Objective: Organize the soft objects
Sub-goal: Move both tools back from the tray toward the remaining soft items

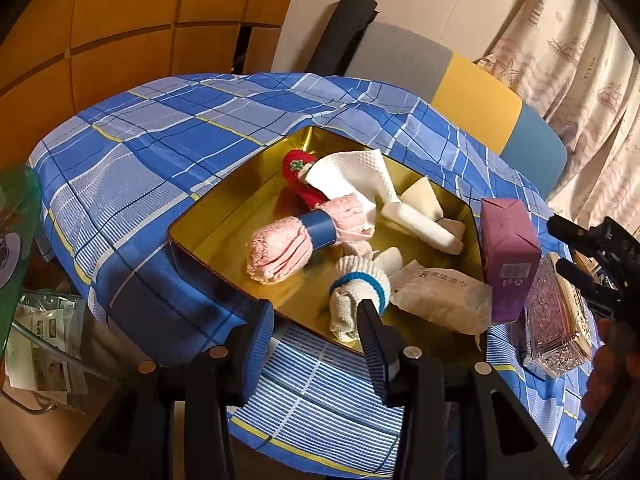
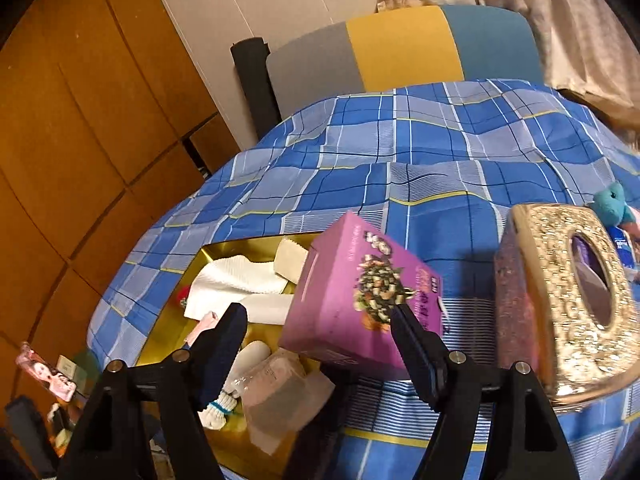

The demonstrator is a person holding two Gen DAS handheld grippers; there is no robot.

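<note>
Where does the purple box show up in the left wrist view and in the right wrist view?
Left wrist view: the purple box stands right of centre, at the right edge of the gold tray.
Right wrist view: it sits at centre, tilted, its printed top face showing, just beyond the jaws.
Shared landmark: the glittery tissue holder, immediately right of the box in both views.

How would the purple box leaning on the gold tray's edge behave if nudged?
The purple box looks like stiff cardboard, so it should keep its shape. It rests tilted on the gold tray rim, so it would probably tip or slide.
</note>
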